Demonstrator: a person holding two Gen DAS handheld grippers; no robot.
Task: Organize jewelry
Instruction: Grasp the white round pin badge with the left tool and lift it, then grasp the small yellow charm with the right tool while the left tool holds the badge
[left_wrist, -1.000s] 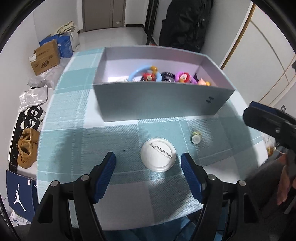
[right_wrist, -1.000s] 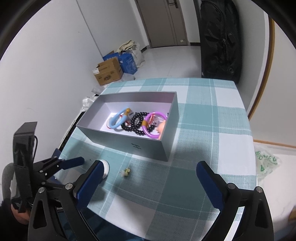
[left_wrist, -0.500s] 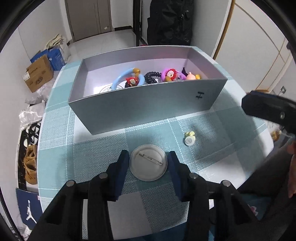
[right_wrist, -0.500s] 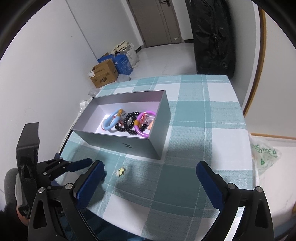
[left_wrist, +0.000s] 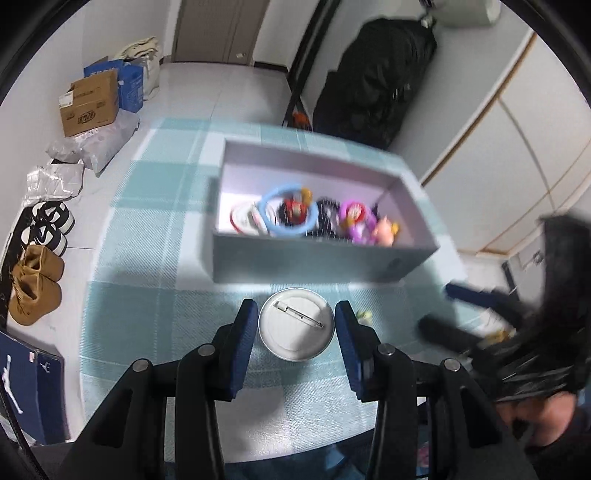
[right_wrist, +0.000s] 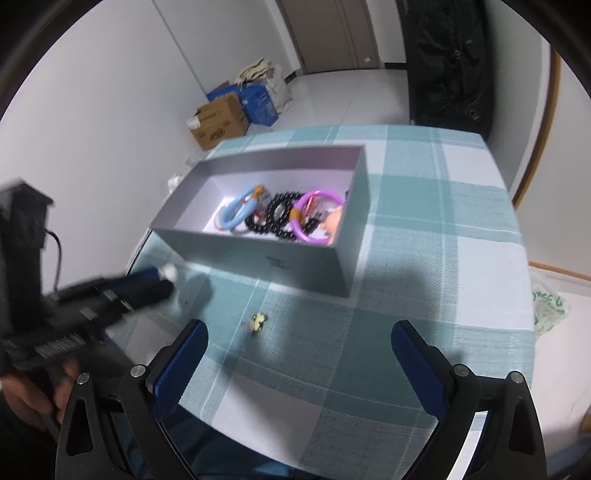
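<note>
My left gripper (left_wrist: 295, 326) is shut on a round white pin badge (left_wrist: 296, 324), back side up, and holds it above the checked cloth in front of the grey box (left_wrist: 321, 264). The box holds a blue ring (left_wrist: 288, 214), black beads (right_wrist: 277, 216), a purple ring (right_wrist: 314, 218) and a pink figure (left_wrist: 384, 234). A small yellow-green charm (right_wrist: 258, 321) lies on the cloth between box and right gripper. My right gripper (right_wrist: 299, 365) is open and empty above the cloth. The left gripper shows blurred in the right wrist view (right_wrist: 159, 277).
The table has a teal and white checked cloth (right_wrist: 424, 236). Cardboard boxes (left_wrist: 90, 103), shoes (left_wrist: 35, 291) and bags lie on the floor to the left. A black bag (right_wrist: 447, 62) stands behind the table. A plastic bag (right_wrist: 546, 306) lies on the floor at right.
My left gripper closed on the pin badge and has lifted it off the cloth, moving toward the box. The right gripper stayed open and shifted slightly.
</note>
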